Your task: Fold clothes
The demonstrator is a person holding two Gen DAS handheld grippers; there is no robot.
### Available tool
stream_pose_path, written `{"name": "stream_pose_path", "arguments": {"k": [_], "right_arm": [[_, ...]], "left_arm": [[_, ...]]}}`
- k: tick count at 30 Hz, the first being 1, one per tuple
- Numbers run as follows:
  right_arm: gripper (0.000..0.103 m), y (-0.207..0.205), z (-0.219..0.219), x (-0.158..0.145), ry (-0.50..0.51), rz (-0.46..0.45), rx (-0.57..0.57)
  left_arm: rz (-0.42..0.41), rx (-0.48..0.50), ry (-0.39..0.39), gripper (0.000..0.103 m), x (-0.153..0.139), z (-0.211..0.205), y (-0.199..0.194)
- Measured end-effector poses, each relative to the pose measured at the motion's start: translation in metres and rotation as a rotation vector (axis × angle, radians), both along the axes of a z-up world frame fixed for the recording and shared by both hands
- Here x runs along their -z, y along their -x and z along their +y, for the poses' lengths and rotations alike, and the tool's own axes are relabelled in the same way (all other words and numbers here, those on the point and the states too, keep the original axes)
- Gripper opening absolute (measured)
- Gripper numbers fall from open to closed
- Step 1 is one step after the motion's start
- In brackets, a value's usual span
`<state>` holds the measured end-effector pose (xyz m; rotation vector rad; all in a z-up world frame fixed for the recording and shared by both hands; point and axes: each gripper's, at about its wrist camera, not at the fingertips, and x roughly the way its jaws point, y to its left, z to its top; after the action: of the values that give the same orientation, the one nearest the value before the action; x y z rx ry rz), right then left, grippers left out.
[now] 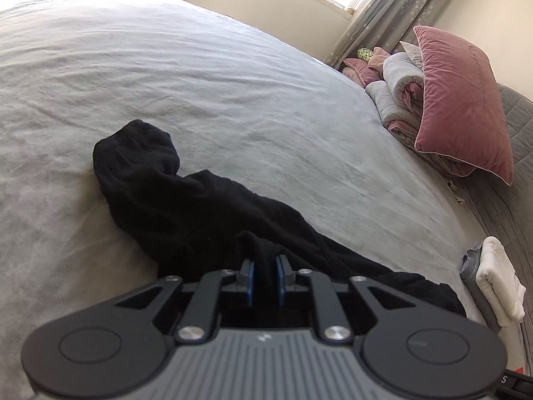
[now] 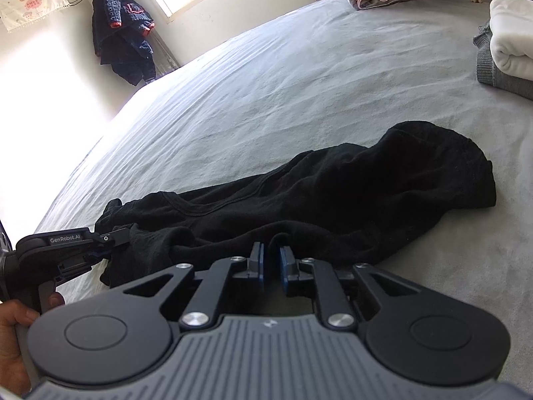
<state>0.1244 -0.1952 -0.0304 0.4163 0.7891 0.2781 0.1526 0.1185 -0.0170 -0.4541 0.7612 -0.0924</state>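
A black garment (image 2: 333,193) is seen stretched out in a long, rumpled band across the grey bed (image 1: 200,76), bunched at its far end and not laid in any flat fold. The near edge of the cloth is pinched by both claws: the left claw (image 1: 265,268) is pressed together on a ridge of fabric, and the right claw (image 2: 270,258) is likewise closed on a raised pleat, a little way along the same edge. In the right wrist view the left claw (image 2: 100,253) is seen at the garment's neckline end, held by a hand (image 2: 13,333).

At the right side of the bed a stack of folded clothes (image 2: 509,43), white on grey, is found, so part of the task appears to be done; the black garment is judged to be unfolded or mid-fold, and flattening and folding are left for it.

Much open sheet is offered beyond and to the left of the garment. The bed's edge runs near on the left, toward the window wall. Pink pillows and rolled bedding (image 1: 443,106) occupy the far right, well apart from the garment.
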Motion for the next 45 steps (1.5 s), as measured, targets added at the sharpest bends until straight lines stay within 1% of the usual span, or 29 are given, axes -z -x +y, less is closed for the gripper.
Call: {"name": "stream_pose_path", "arguments": {"k": [1, 2, 3, 4, 8, 13, 17, 19, 22, 23, 25, 26, 28, 29, 30, 33, 37, 43, 44, 45], "right_arm": [[0.022, 0.002, 0.000, -0.001, -0.006, 0.004, -0.006], [0.036, 0.004, 0.000, -0.002, -0.012, 0.007, -0.012], [0.042, 0.008, 0.000, -0.004, -0.014, 0.001, -0.013], [0.043, 0.011, 0.001, -0.005, -0.012, -0.008, -0.019], [0.043, 0.021, 0.004, -0.008, 0.002, -0.011, -0.044], [0.043, 0.029, 0.007, -0.003, 0.014, 0.015, -0.061], [0.042, 0.032, 0.015, 0.001, 0.039, 0.017, -0.086], [0.042, 0.032, 0.019, 0.003, 0.054, 0.013, -0.100], [0.042, 0.033, 0.025, 0.005, 0.076, 0.007, -0.121], [0.041, 0.033, 0.027, 0.006, 0.084, 0.005, -0.128], [0.029, 0.033, 0.031, 0.007, 0.099, 0.001, -0.142], [0.014, 0.034, 0.033, 0.008, 0.106, -0.001, -0.149], [0.013, 0.036, 0.031, 0.005, 0.113, -0.006, -0.149], [0.011, 0.037, 0.029, 0.004, 0.116, -0.009, -0.150], [0.009, 0.038, 0.028, 0.003, 0.120, -0.012, -0.150], [0.008, 0.041, 0.025, -0.002, 0.130, -0.021, -0.151], [0.007, 0.049, 0.015, -0.008, 0.137, -0.032, -0.141], [0.007, 0.073, -0.008, -0.017, 0.149, -0.054, -0.128], [0.005, 0.077, -0.011, -0.017, 0.150, -0.056, -0.128], [0.002, 0.080, -0.014, -0.018, 0.155, -0.059, -0.125]], "left_arm": [[-0.006, 0.005, -0.004, 0.034, -0.003, 0.000, 0.004], [-0.010, 0.011, -0.009, 0.040, -0.007, 0.001, 0.008], [-0.009, 0.018, -0.016, 0.041, -0.009, 0.001, 0.012], [-0.006, 0.026, -0.022, 0.041, -0.011, 0.002, 0.015], [0.041, 0.038, -0.021, 0.041, -0.010, 0.007, 0.030], [0.099, 0.067, 0.018, 0.038, -0.001, 0.013, 0.043], [0.135, 0.106, 0.028, 0.033, 0.008, 0.009, 0.046], [0.141, 0.115, 0.027, 0.032, 0.013, 0.006, 0.046], [0.128, 0.133, 0.020, 0.029, 0.014, -0.002, 0.045], [0.128, 0.147, 0.017, 0.028, 0.014, -0.005, 0.044], [0.129, 0.175, 0.012, 0.019, 0.014, -0.011, 0.044], [0.129, 0.188, 0.009, 0.010, 0.014, -0.015, 0.044], [0.128, 0.214, 0.000, 0.009, 0.014, -0.020, 0.044], [0.121, 0.218, -0.017, 0.008, 0.012, -0.021, 0.046], [0.116, 0.220, -0.029, 0.008, 0.010, -0.020, 0.048], [0.099, 0.210, -0.051, 0.007, 0.003, -0.012, 0.057], [0.084, 0.192, -0.048, 0.007, -0.003, 0.008, 0.071], [0.062, 0.165, -0.043, 0.007, -0.013, 0.037, 0.091], [0.058, 0.161, -0.042, 0.007, -0.014, 0.042, 0.095], [0.054, 0.156, -0.041, 0.007, -0.016, 0.046, 0.098]]}}
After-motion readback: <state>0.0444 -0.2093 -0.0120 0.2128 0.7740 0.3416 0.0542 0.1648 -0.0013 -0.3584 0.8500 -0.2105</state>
